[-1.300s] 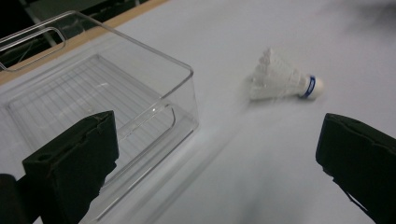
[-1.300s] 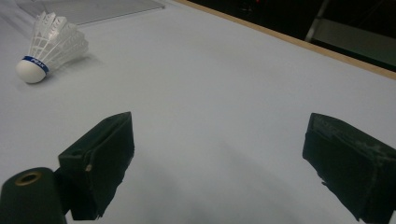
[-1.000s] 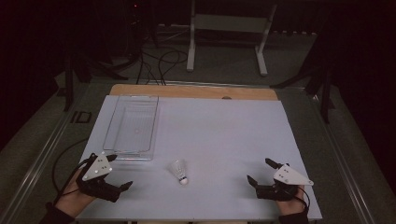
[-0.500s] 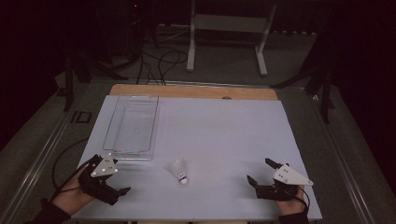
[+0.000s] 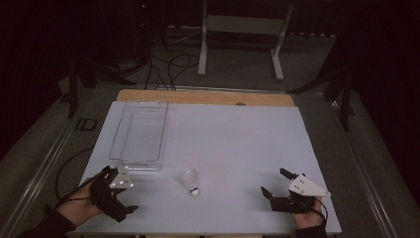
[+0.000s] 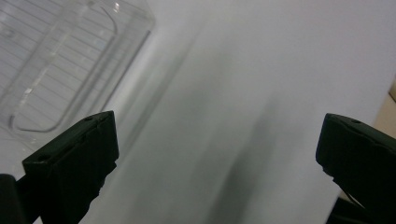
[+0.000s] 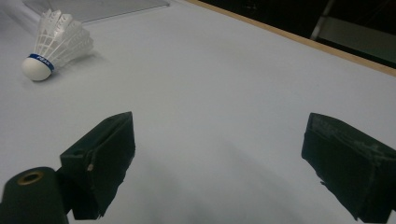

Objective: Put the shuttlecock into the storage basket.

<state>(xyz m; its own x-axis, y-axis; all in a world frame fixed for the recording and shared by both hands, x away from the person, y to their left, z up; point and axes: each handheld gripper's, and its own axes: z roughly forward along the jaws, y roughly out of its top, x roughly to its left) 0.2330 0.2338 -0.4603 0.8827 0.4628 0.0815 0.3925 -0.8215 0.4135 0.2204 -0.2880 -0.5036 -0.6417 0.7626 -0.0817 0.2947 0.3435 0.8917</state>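
We log: shuttlecock (image 5: 189, 182) lying near the counter's (image 5: 237, 134) front edge; left gripper (image 5: 123, 196) and right gripper (image 5: 275, 184) at the front corners, fingers spread wide, holding nothing.

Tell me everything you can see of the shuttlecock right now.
The shuttlecock is white, with a rounded white cork tip, a blue band with lettering behind it, and a ribbed, plastic-looking skirt. It lies on its side on the white table, tip toward the near edge. It sits just beyond the near end of the clear tray, apart from it. Nothing touches it but the table; both grippers are off to its sides.
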